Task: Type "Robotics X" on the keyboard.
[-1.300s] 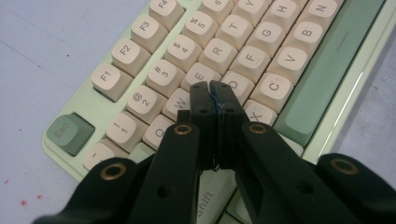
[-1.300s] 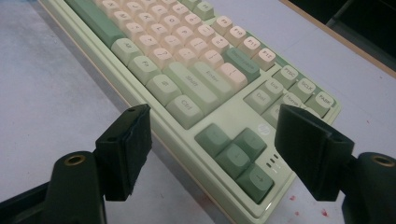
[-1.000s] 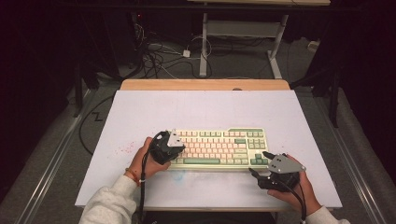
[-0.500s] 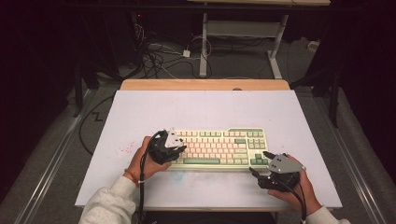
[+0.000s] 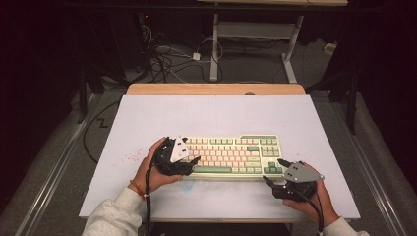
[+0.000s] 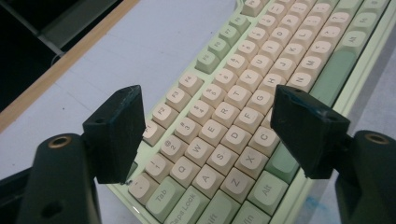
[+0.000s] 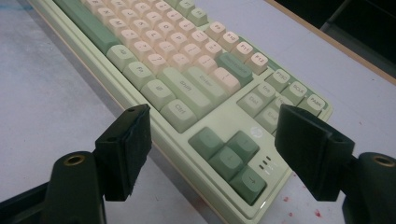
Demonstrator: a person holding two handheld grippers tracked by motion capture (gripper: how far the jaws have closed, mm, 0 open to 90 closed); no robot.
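The left claw [image 5: 189, 161] sits over the keyboard's [image 5: 231, 155] left end, tips just above the keys; its jaws have just been opening and now stand wide, with nothing between them. In the left claw view they straddle the letter rows, from the key column left of Tab across to about C, without touching any cap. The keyboard lies near the front middle of the white surface [image 5: 216, 115], its long axis running left to right, so each hand has one short end. The right claw [image 5: 273, 172] is also wide and empty, set at the front right corner, aimed back and leftward at the arrow keys [image 7: 231, 156]. The left one looks nearer, already above the keys, while the right waits just off the edge. The right claw view shows that gap to the case and red specks on the surface, which the high view blurs.
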